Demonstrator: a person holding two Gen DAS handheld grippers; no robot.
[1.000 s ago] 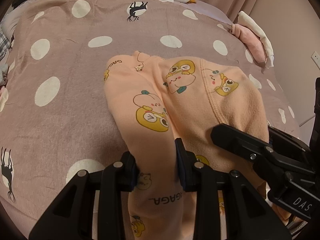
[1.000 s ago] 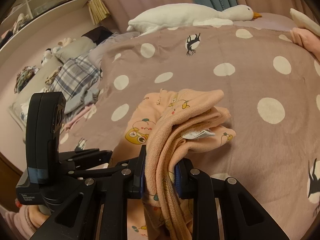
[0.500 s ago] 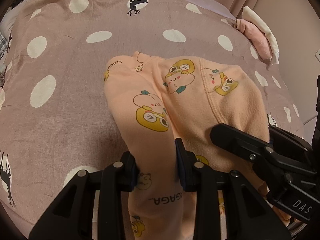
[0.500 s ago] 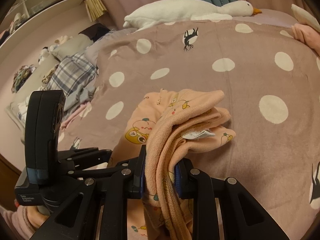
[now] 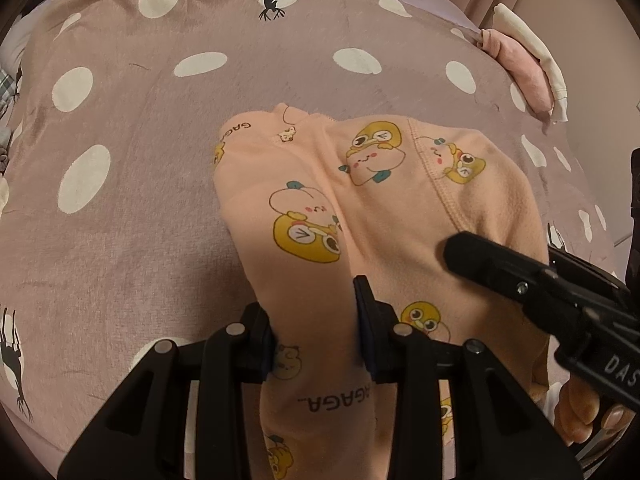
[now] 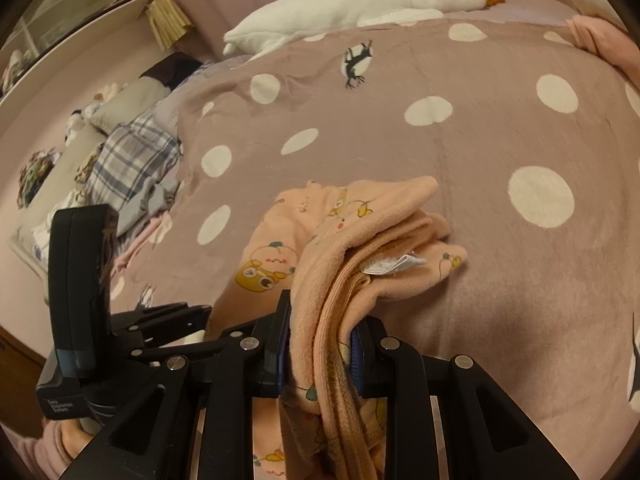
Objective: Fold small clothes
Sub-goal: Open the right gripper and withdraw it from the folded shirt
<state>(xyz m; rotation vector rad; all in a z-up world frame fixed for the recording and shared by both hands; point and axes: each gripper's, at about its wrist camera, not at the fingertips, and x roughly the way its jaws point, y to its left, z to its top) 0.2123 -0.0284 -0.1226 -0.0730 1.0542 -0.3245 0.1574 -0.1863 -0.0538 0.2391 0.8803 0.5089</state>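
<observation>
A small peach garment (image 5: 384, 216) with yellow cartoon prints lies on the bed, on a mauve blanket (image 5: 132, 240) with white dots, and its near part is lifted by both grippers. The left gripper (image 5: 316, 320) has one layer of the cloth between its two fingers; its jaws are opening at this moment, and the fabric still fills the space between the pads, so they look in contact with it. The right gripper (image 6: 320, 344) is narrow and is closed on a thick bunch of folded layers of the same garment, which stands up between its pads and hangs over forward. A white label (image 6: 392, 264) shows at the edge of these layers. In the left wrist view the right gripper comes in from the right side, just over the garment. A white plush goose (image 6: 352, 8) lies at the far edge of the bed. A pile of plaid clothes (image 6: 128, 168) is at the left side of the bed, well apart from the garment.
</observation>
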